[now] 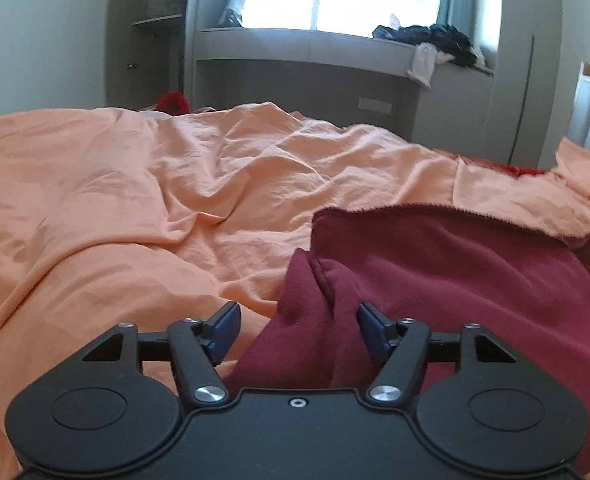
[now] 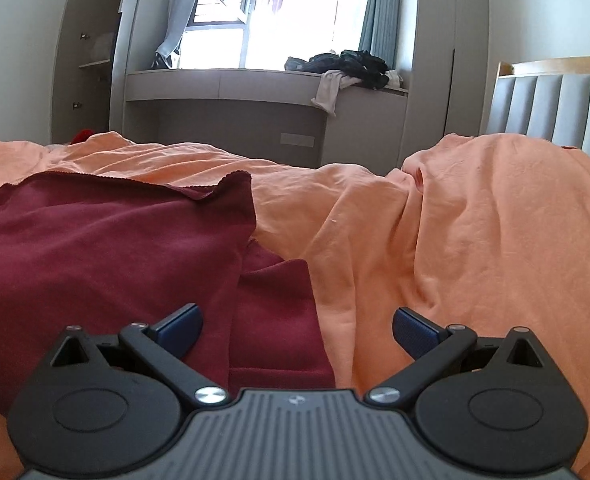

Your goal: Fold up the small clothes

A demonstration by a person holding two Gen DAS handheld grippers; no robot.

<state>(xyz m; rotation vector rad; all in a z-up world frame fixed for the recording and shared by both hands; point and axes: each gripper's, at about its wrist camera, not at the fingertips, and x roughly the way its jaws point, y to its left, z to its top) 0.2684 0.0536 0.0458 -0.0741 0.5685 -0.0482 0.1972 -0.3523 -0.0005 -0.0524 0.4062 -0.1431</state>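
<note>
Lying on the orange bedsheet (image 1: 143,200) is the maroon garment (image 1: 435,264), near edge of the bed, a bunched fold rising between the left gripper (image 1: 297,330) fingers. Those jaws are standing apart, pads not pressing the cloth. The right gripper (image 2: 297,334) is hovering over the garment's right edge, jaws spread wide, gripping nothing. A dark clothes pile (image 2: 351,64) is sitting far off on the window ledge (image 2: 223,80).

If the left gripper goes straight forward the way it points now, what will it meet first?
Most likely the bunched fold of the maroon garment, which already lies between the open fingers of the left gripper. Behind it comes the orange bedsheet; the depth is hard to judge.
</note>
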